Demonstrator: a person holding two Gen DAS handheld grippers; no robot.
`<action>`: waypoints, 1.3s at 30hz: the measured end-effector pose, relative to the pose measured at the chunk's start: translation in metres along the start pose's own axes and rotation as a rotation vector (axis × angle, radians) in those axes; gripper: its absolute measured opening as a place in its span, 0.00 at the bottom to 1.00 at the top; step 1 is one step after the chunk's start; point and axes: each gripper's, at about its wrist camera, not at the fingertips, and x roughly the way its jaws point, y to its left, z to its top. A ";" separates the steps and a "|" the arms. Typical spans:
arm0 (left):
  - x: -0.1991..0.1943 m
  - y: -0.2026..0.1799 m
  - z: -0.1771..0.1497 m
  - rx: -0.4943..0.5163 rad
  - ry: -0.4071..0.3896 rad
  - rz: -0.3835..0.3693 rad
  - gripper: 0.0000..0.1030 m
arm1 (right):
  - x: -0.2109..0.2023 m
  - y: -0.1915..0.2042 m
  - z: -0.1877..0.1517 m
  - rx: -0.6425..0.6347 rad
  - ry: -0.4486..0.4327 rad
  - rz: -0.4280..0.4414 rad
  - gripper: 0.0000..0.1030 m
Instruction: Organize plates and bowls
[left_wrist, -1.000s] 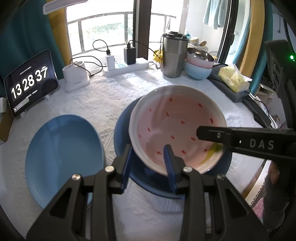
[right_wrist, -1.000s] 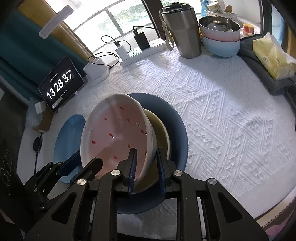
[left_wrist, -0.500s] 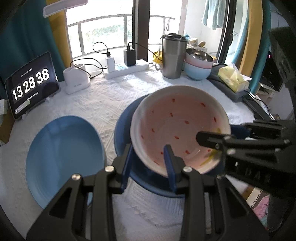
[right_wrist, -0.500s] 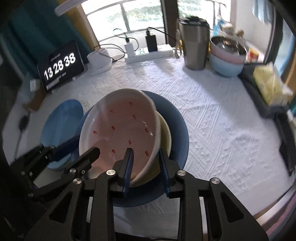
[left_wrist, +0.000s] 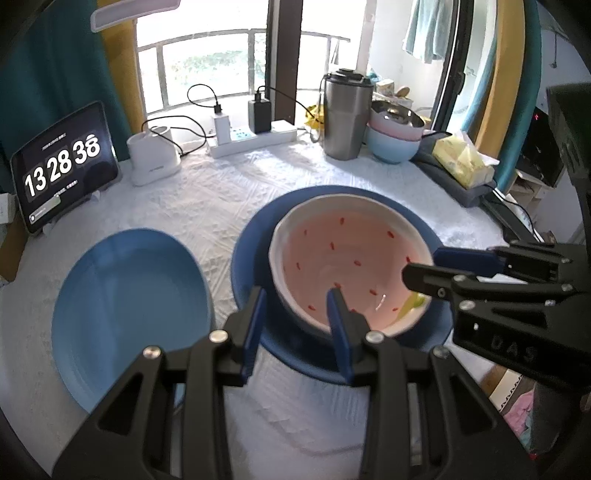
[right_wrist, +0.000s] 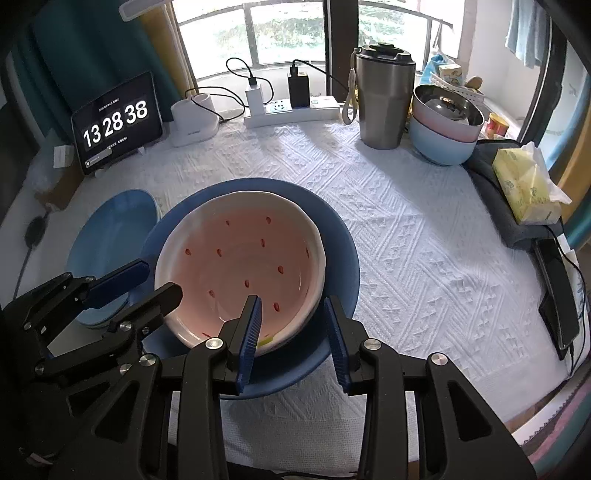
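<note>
The pink bowl (right_wrist: 243, 273) sits on the dark plate (right_wrist: 343, 258), mid-table. Left gripper (left_wrist: 295, 321) and right gripper (right_wrist: 291, 332) gape wide, straddling its near rim; a careless nudge could skid it.

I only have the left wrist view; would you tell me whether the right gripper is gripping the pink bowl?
Observer: No. The right gripper is open, one of its fingers inside the pink bowl and the other outside, neither pinching the rim.
Operator: Thank you. Is anything beyond the light blue plate, off my frame?
Observer: Yes. A small black round object lies on the table to the left of the light blue plate.
</note>
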 end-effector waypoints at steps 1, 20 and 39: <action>-0.001 0.001 0.000 -0.004 -0.003 0.001 0.35 | 0.000 0.000 0.000 0.001 -0.002 0.001 0.36; -0.035 0.000 -0.015 -0.024 -0.059 0.010 0.38 | -0.022 0.000 -0.019 0.015 -0.039 -0.002 0.36; -0.040 0.010 -0.040 -0.047 -0.040 0.051 0.41 | -0.033 -0.007 -0.039 0.037 -0.056 -0.004 0.36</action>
